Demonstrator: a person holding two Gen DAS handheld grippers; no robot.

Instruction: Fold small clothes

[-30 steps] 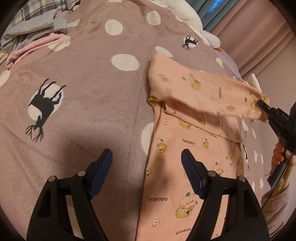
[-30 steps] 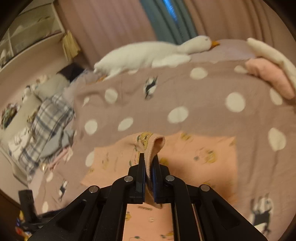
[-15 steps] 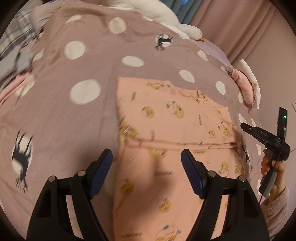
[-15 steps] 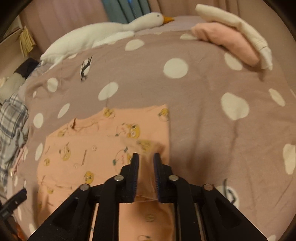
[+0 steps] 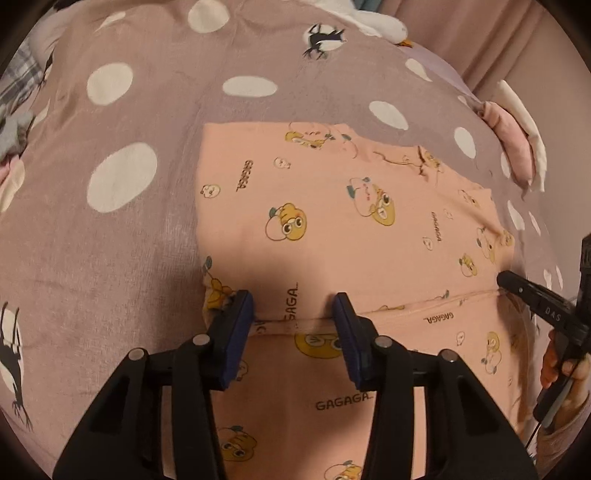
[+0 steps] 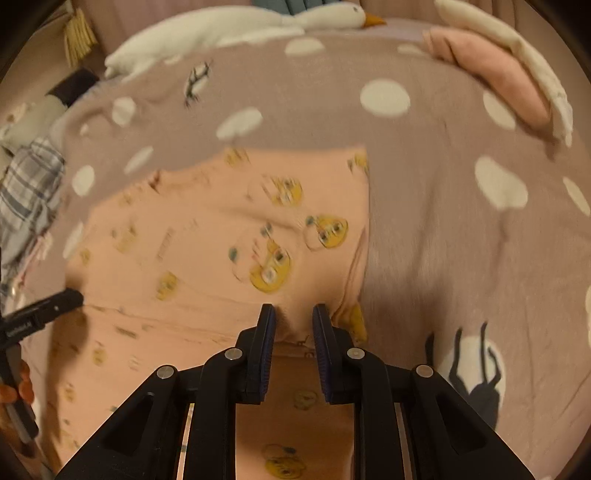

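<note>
left tongs (image 5: 293,308): jaws apart, astride folded hem of garment (image 5: 351,229) near its left edge | right tongs (image 6: 293,319): jaws apart, astride hem at right edge | garment: peach, flat on dotted blanket (image 5: 147,110), top flap folded over | folded stack (image 6: 495,70) far right | goose toy (image 6: 236,29) behind

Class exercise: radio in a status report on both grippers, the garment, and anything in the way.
Left gripper open, at the garment's folded edge. Right gripper open, same edge, nothing held. Garment folded over, flat on the bedspread. Nothing in the way.
</note>
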